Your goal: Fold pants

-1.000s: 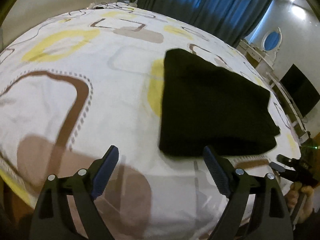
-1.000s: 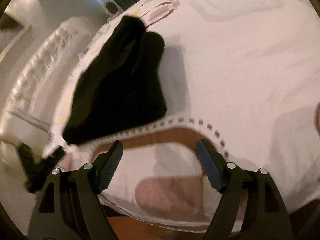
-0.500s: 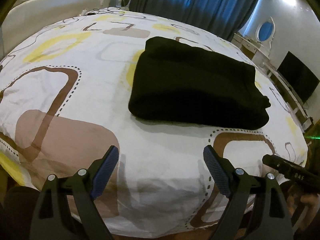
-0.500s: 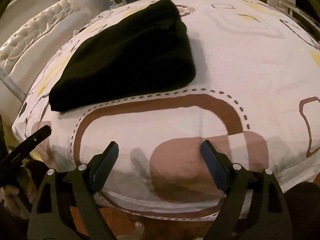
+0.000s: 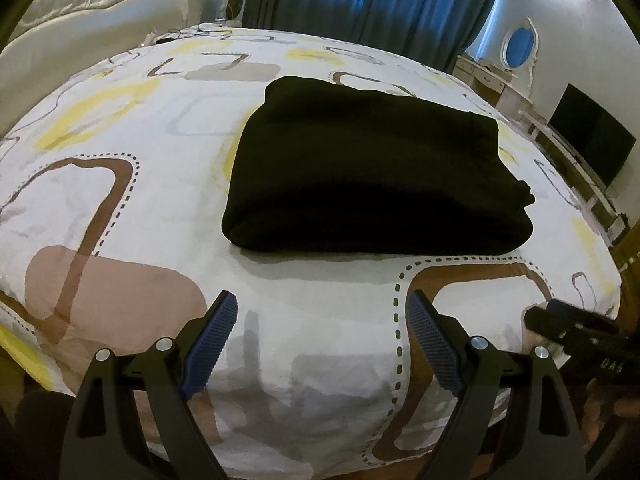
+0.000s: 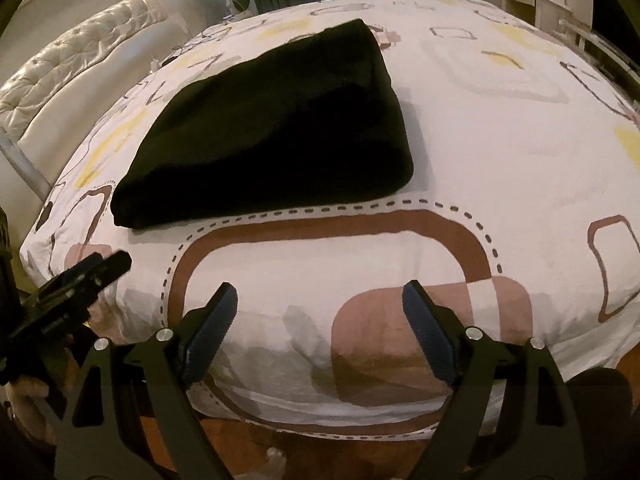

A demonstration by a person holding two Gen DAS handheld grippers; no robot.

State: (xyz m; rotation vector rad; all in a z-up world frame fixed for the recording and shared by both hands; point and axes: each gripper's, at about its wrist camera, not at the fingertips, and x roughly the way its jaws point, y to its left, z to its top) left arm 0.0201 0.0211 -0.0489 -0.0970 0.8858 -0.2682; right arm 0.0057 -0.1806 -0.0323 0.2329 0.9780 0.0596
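The black pants [image 5: 372, 168] lie folded into a thick rectangle on the patterned bed cover [image 5: 132, 208]. They also show in the right wrist view [image 6: 272, 128], up and left of centre. My left gripper [image 5: 320, 340] is open and empty, held back near the bed's front edge, well short of the pants. My right gripper [image 6: 320, 328] is open and empty too, over the front edge of the cover. Each gripper shows at the edge of the other's view: the right one [image 5: 576, 332] and the left one [image 6: 76, 284].
A white tufted headboard [image 5: 92, 12] stands at the far left. Blue curtains [image 5: 368, 4] hang behind the bed. A dresser with an oval mirror [image 5: 518, 46] and a dark TV screen [image 5: 592, 140] stand on the right. Wooden floor [image 6: 256, 440] shows below the bed edge.
Both grippers have pulled back toward the bed's front edge and levelled out. The folded pants now sit farther away and have stayed in place.
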